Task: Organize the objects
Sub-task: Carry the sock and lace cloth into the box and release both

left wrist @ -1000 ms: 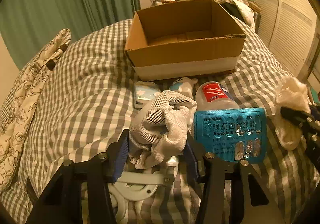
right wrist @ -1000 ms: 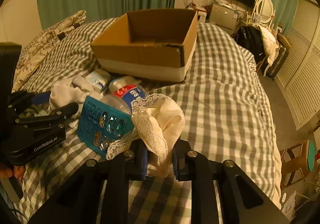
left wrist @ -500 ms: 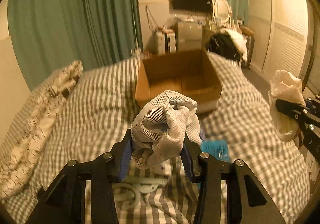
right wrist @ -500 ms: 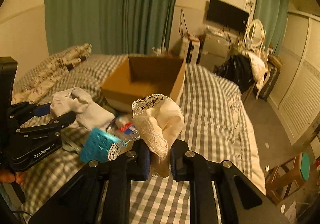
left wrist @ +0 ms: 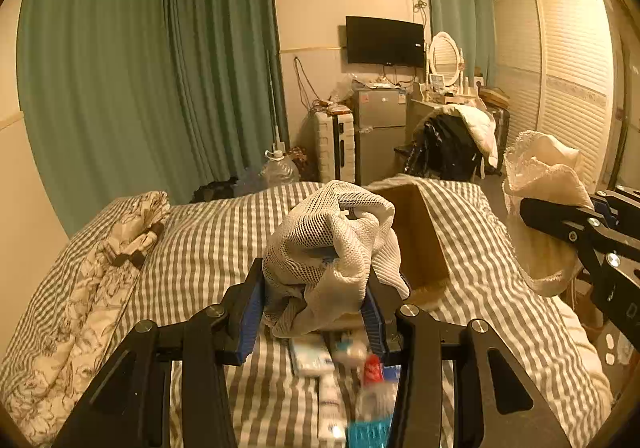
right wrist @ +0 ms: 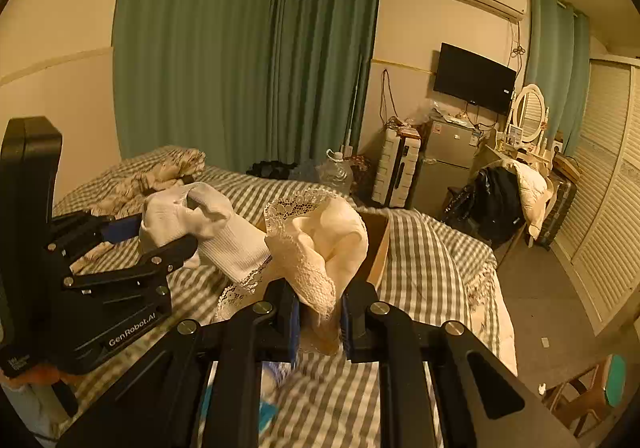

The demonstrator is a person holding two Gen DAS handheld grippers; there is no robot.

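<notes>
The left gripper (left wrist: 316, 312) is clamped on a white mesh cloth bundle (left wrist: 332, 244), the right gripper (right wrist: 319, 312) on a cream lace-edged cloth (right wrist: 320, 244); the open brown cardboard box (left wrist: 420, 236) lies ahead on the checked bed (left wrist: 208, 248), slightly right of the left gripper.

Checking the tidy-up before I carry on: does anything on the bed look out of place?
Yes. Small items lie loose on the checked blanket rather than in the cardboard box; they are blurred, a bottle among them. Each hand-held gripper holds bunched cloth.
</notes>
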